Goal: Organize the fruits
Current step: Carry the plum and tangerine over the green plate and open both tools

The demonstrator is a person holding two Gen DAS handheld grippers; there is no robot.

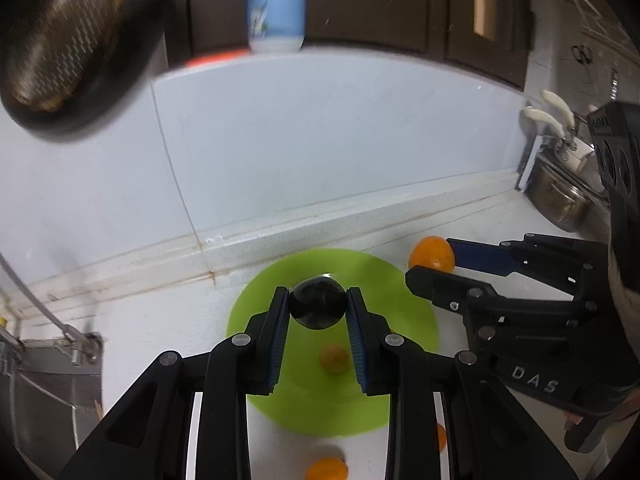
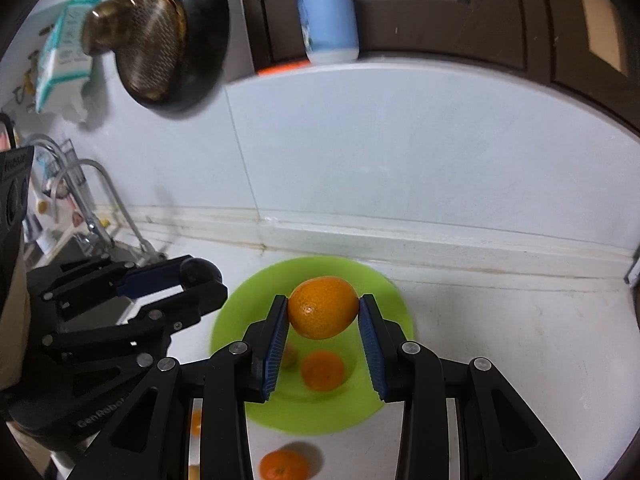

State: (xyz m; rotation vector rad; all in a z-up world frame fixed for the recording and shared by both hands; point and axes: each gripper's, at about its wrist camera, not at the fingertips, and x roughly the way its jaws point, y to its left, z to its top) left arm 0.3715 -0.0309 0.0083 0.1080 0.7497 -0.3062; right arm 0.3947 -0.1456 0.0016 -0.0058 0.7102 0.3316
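Fruit sits on the green plate [image 2: 384, 300] near the back edge of the white table [image 2: 520, 352]: one orange [image 2: 322, 370] lies near its middle, with a smaller, blurred one [image 2: 290, 354] just beside it, partly hidden behind a finger. More oranges lie on the table nearer the front; one [image 2: 283, 465] sits just off the plate's near rim, and slivers of others show between the claw arms.

The left claw [image 1: 318, 310] holds a dark plum [image 1: 317, 303] above the plate, blue pads pressed to both its sides. The plum is round, glossy and almost black, with a faint highlight on top.

The right claw [image 2: 323, 309] grips a big orange [image 2: 323, 307] over the plate, pads tight on its flanks. Its skin is bright and pitted, with a small pale stem scar facing the camera.

Against the wall hang a black pan [image 2: 176, 36] and, on a ledge, a blue bottle [image 2: 326, 12]. A steel pot [image 1: 560, 200] stands at the far right.
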